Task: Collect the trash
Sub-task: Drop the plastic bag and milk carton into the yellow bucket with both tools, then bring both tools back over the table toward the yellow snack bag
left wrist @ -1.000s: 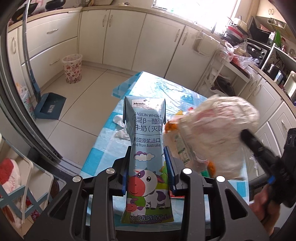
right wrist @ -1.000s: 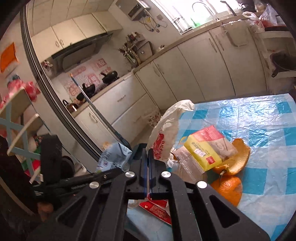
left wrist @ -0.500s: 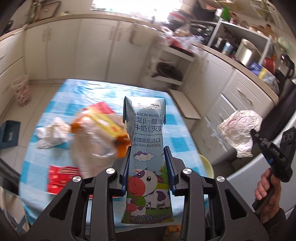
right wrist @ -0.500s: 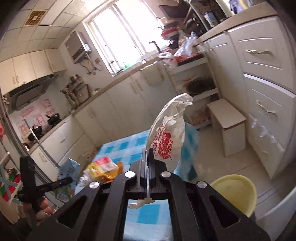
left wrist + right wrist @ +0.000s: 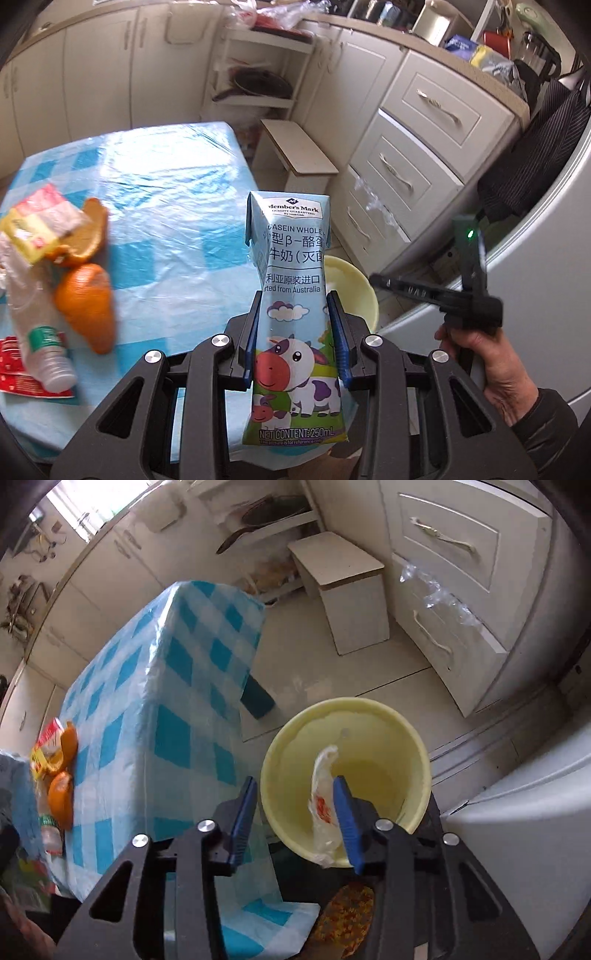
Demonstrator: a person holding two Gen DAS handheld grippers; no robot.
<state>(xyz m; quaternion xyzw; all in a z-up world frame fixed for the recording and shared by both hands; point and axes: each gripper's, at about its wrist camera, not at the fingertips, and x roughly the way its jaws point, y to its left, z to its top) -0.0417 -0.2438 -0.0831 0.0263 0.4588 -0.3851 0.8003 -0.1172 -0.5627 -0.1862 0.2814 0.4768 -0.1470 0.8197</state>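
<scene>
My left gripper (image 5: 293, 295) is shut on a blue milk carton (image 5: 291, 254) with a cartoon cow, held upright past the table's corner. A yellow bin (image 5: 369, 705) stands on the floor beside the table (image 5: 155, 701). My right gripper (image 5: 294, 781) hangs over the bin and its jaws are opening. A crumpled plastic bag (image 5: 321, 797) dangles between them against the right finger, loose, with no pad pressing it. In the left wrist view a hand (image 5: 480, 354) holds that gripper above the yellow bin (image 5: 364, 295). Orange peels (image 5: 86, 295), a plastic bottle (image 5: 40, 332) and a yellow packet (image 5: 33, 225) lie on the table.
A low white stool (image 5: 343, 576) stands beyond the bin. Drawer cabinets (image 5: 443, 572) line the right side, and a white appliance (image 5: 517, 812) sits close on the right. A red wrapper (image 5: 11, 365) lies at the table's near left edge.
Both grippers swung away from the table's trash pile to the bin beside it. The right jaws parted and the bag now hangs loose over the bin. The left still grips the carton.
</scene>
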